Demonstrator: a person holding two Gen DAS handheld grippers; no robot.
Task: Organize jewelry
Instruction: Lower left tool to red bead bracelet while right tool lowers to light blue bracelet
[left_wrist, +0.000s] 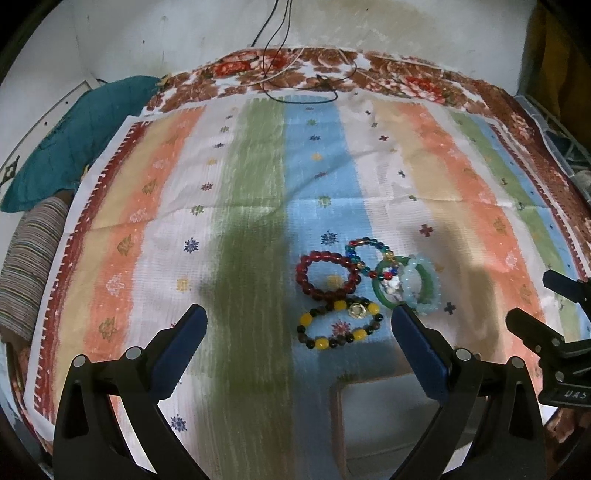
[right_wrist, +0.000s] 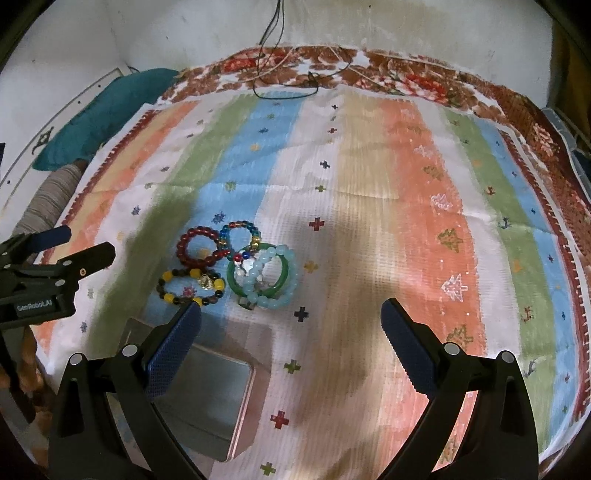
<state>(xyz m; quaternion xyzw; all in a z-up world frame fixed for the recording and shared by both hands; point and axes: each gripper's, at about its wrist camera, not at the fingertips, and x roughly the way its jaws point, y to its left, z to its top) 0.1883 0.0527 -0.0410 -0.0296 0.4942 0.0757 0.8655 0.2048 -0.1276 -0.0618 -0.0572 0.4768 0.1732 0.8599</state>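
On the striped cloth all the bracelets lie clustered beside an empty tin; nothing is sorted, left claw and right claw both spread, holding nothing.

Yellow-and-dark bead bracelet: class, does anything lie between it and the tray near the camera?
Nothing visible does. The yellow-and-dark bead bracelet lies on the cloth just beyond the tray. The right gripper is open above that edge.
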